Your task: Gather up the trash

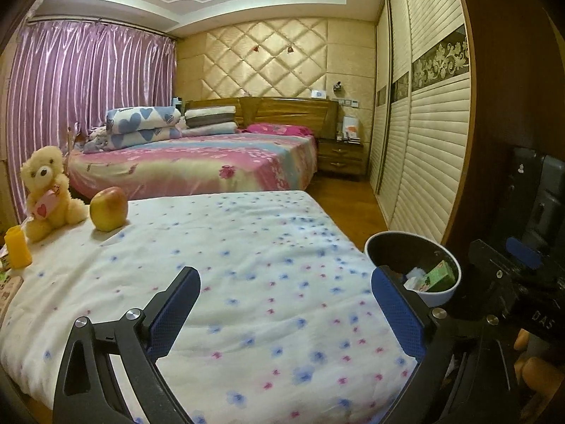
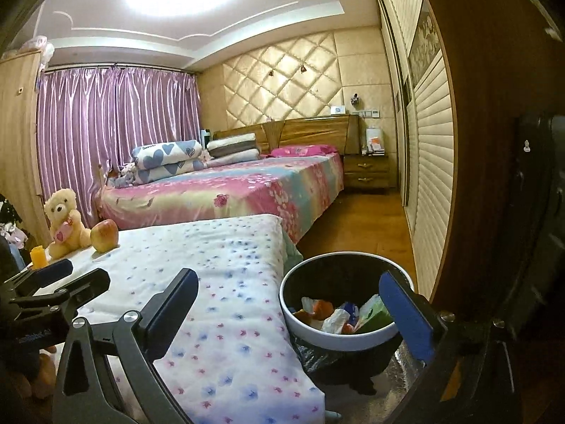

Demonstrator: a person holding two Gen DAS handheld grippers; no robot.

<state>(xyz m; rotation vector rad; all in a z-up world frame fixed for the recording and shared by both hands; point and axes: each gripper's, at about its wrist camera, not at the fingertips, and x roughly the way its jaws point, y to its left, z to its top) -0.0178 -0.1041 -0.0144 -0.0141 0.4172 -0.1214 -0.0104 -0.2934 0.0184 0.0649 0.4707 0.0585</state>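
Nearest in the left wrist view, the left tool [image 1: 286,304] stands with its blue-padded jaws spread wide and nothing between them, hanging over a white quilt [image 1: 229,265] sprinkled with small blue and pink flowers. In the right wrist view the right tool [image 2: 293,304] is just as wide and equally empty; one finger lies over the quilt, the other crosses the rim of the trash bin [image 2: 339,339].

The trash bin, white outside with a black bag lining it, stands on the floor just beside the quilt's right edge. Inside it lies the trash [image 2: 335,312]: crumpled white paper, orange scraps, a blue bit and a green carton [image 1: 439,275].

Further back, at the quilt's far left corner, an apple [image 1: 108,208] stands near a cream teddy bear [image 1: 47,190] that hugs a pink heart, with a yellow candle-like cylinder [image 1: 17,251] beside them.

Beyond those stands a bed [image 1: 212,162] with a pink floral sheet, folded heart-print blankets [image 1: 141,127] and a wooden headboard. Purple curtains [image 1: 88,81] hang on the left, a slatted wardrobe [image 1: 430,162] runs along the right, and a quilted wall closes the room.
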